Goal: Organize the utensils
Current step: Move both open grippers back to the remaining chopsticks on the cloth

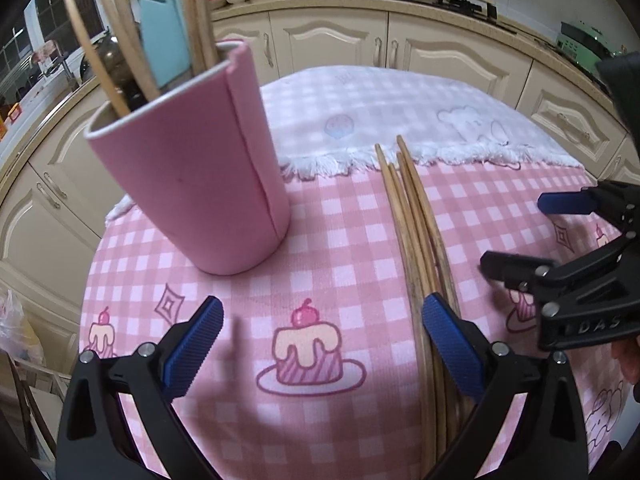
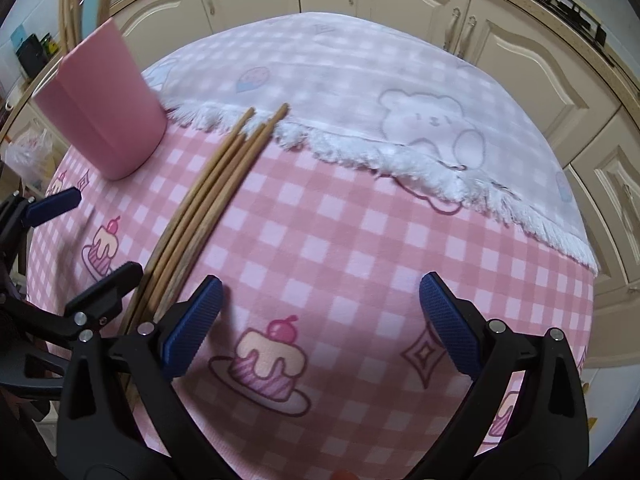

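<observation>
**Both grippers empty over loose chopsticks; holder partly filled**

Left gripper (image 1: 322, 344): fingers spread wide, nothing between them, hovering low over the pink checked cloth (image 1: 332, 216). Its right finger sits just beside, possibly touching, the bundle of wooden chopsticks (image 1: 416, 216); contact cannot be confirmed. Right gripper (image 2: 320, 320): also spread apart and empty, with the same bundle just outside its left finger. The two tools flank the bundle, which suggests an approach for pickup, probably by one of them.

Chopsticks lie flat and roughly parallel, tips pointing away from both grippers onto the fringed white cloth (image 2: 360, 92). The pink holder (image 1: 192, 176) stands upright ahead-left of the left gripper, already carrying several wooden sticks and a pale blue utensil (image 1: 162, 24), so it is likely the destination.

Hidden: near ends of the chopsticks pass under the gripper bodies; exact count is uncertain, four or more. Holder's interior and the blue utensil's working end are not visible.
</observation>
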Demonstrator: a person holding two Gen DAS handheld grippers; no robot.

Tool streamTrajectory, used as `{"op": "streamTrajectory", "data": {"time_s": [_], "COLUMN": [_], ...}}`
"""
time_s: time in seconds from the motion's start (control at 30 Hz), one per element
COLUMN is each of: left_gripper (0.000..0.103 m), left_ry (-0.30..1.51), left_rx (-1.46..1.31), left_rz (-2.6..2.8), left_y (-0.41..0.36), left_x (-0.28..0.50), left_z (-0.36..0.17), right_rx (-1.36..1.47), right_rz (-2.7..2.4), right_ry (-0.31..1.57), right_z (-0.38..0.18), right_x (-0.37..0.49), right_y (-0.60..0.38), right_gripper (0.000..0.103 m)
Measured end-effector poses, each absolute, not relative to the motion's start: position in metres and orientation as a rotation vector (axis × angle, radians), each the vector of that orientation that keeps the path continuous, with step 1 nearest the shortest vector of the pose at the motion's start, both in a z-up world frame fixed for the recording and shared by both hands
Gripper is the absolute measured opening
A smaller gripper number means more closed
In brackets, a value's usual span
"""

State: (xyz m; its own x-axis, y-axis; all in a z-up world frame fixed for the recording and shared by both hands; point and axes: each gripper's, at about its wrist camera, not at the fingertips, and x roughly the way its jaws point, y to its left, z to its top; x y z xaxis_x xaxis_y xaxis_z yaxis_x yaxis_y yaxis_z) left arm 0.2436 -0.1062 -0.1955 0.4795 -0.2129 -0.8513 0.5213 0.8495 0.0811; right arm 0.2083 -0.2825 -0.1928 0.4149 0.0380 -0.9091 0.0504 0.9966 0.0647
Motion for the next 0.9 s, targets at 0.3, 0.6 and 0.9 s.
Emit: {"op": "streamTrajectory", "data": {"time_s": [0.3, 0.6, 0.9], "left_gripper": [0.097, 0.093, 0.093], "left_ry": [0.959, 0.953, 0.931], "left_rx": [0.396, 0.387, 0.43], "left_rz": [-0.425, -0.426, -0.43], "left_y": [-0.121, -0.108, -0.104], "left_x": [0.255, 0.257, 0.256], "left_z": [-0.207, -0.203, -0.2], "right_rx": [0.103, 0.065, 0.034], "right_rz": [0.009, 0.012, 0.035], "right_ry": [1.148, 1.163, 1.199], "right_z": [-0.193, -0.195, -0.196], "right_x": [0.216, 0.229, 0.23], "right_y": [-0.278, -0.256, -0.251], "right_gripper": [0.097, 0.097, 0.096]}}
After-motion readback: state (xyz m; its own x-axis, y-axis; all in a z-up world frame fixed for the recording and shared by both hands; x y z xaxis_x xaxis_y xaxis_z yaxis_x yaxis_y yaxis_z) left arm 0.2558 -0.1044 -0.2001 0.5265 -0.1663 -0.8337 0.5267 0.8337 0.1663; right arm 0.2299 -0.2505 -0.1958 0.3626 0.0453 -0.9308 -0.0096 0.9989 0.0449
